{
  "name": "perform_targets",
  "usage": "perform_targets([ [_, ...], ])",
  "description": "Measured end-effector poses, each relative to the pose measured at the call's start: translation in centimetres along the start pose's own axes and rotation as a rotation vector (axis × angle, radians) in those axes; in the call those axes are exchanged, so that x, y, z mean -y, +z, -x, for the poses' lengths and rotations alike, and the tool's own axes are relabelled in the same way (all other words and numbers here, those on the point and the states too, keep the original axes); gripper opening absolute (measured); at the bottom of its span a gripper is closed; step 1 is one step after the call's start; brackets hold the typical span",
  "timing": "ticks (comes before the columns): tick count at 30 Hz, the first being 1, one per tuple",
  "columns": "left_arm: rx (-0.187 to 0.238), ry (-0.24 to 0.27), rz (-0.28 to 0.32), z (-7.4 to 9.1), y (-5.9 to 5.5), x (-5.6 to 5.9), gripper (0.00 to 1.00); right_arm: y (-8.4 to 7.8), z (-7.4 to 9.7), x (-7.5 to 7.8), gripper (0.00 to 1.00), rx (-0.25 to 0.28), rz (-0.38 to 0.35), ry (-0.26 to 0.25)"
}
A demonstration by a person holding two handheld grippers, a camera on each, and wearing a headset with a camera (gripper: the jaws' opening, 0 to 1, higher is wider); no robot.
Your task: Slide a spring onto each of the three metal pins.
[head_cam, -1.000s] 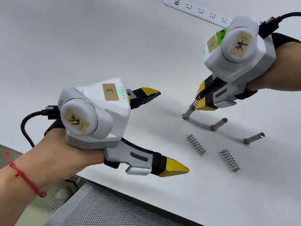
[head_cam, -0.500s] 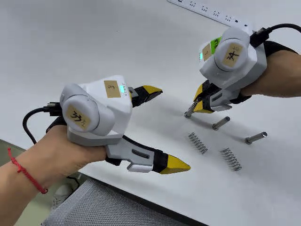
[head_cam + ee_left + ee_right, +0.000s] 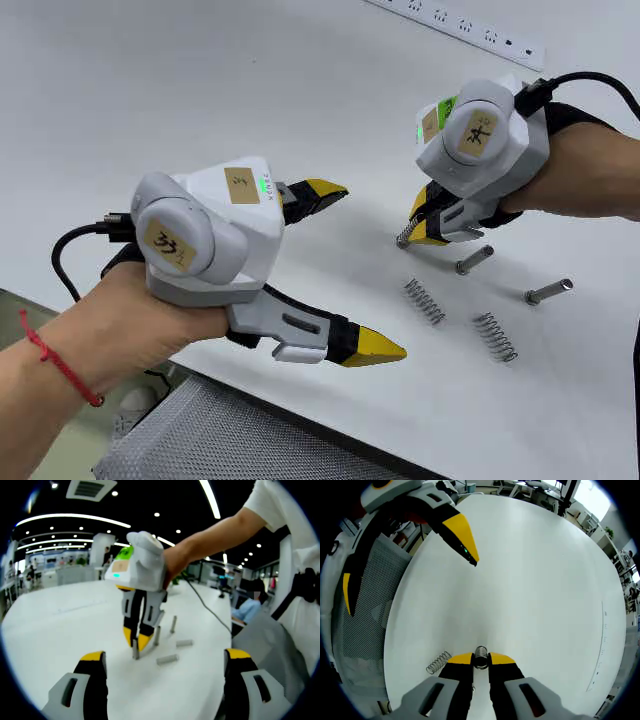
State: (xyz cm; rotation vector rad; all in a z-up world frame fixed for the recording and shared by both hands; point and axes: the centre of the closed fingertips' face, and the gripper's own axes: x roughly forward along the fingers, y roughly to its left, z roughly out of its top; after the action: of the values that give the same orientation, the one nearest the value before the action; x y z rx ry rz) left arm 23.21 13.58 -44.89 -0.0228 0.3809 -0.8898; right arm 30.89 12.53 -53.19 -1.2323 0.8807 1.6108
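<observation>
Three metal pins stand on the white table: the left pin (image 3: 403,240), the middle pin (image 3: 470,260) and the right pin (image 3: 550,291). My right gripper (image 3: 428,228) is shut on a spring (image 3: 481,656) and holds it at the top of the left pin (image 3: 135,652). Two loose springs (image 3: 423,300) (image 3: 495,337) lie in front of the pins; one loose spring (image 3: 438,662) shows beside the right jaws. My left gripper (image 3: 350,270) hovers open and empty to the left of the pins, jaws wide apart.
A white power strip (image 3: 470,25) lies at the table's far edge. The table's near edge (image 3: 300,415) runs below the left gripper, with a grey mesh surface (image 3: 200,440) beneath it. A cable (image 3: 70,260) trails from the left gripper.
My right gripper has sunk slightly towards the left pin, still shut on the spring. The left gripper has stayed about where it was, open.
</observation>
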Motion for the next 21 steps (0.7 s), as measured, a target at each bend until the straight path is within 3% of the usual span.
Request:
perform_targets([
  [13, -0.012, -0.010, -0.008, 0.0, -0.2, 0.2, 0.99, 0.2, -0.6, 0.0, 0.13, 0.010, -0.008, 0.001],
  [21, -0.028, -0.020, -0.021, 0.0, -0.1, 0.4, 0.98, 0.6, 0.6, 0.1, 0.17, 0.052, -0.023, -0.016],
])
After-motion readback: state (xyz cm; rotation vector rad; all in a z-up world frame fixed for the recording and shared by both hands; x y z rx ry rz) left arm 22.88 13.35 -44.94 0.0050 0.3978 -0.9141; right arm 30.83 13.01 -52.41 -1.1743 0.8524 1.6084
